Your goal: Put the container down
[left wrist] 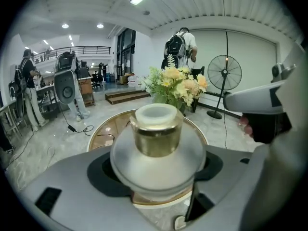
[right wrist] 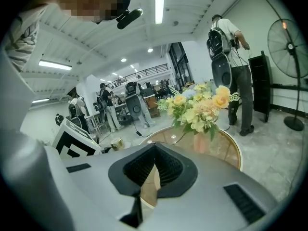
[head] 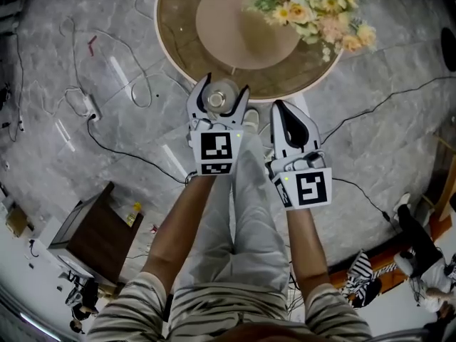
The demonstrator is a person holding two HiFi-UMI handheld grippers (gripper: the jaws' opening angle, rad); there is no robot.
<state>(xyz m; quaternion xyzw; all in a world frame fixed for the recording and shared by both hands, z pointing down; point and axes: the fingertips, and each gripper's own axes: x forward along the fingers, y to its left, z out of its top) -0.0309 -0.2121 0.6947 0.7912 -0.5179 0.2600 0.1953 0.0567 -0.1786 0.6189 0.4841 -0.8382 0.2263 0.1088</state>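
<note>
Head view with both gripper views. The container (left wrist: pixel 156 146), a rounded frosted glass vessel with a gold collar and a white cap, is gripped upright at its widest part between the jaws of the left gripper (head: pixel 222 91). It is held at the near rim of the round table (head: pixel 178 34); whether its base touches the tabletop cannot be settled, as the base is hidden. The right gripper (head: pixel 281 112) is seen just beside, jaws drawn almost together with nothing between them. A bouquet (head: pixel 313 9) is set on the far side of the table.
</note>
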